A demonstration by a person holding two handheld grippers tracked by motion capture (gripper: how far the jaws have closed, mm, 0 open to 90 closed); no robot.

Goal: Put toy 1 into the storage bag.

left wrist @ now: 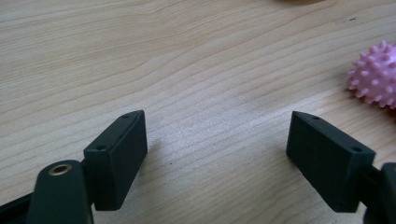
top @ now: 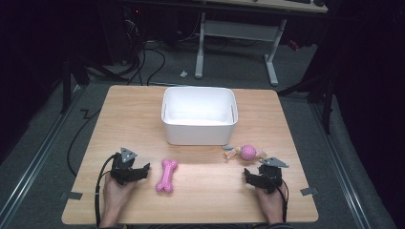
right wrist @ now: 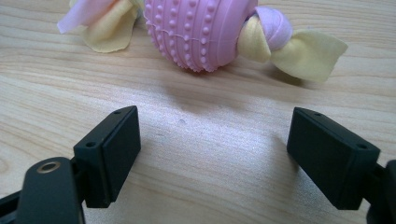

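A pink bone-shaped toy [top: 167, 175] lies on the wooden table [top: 200, 191], just right of my left gripper [top: 143, 168]. Its spiky end [left wrist: 376, 76] sits at the right edge of the left gripper view, beyond the open, empty jaws of that gripper [left wrist: 217, 116]. A pink studded ball with yellow and pink cloth knots [top: 247, 152] lies in front of the white bin [top: 199, 116]. My right gripper [top: 248, 172] rests on the table just short of that ball [right wrist: 201, 32], jaws open with nothing between them [right wrist: 215, 112].
The white bin stands in the middle of the table, toward the far side, and looks empty. Beyond the table are a desk frame [top: 239, 43] and cables on the grey floor. Bare wood lies between the two grippers.
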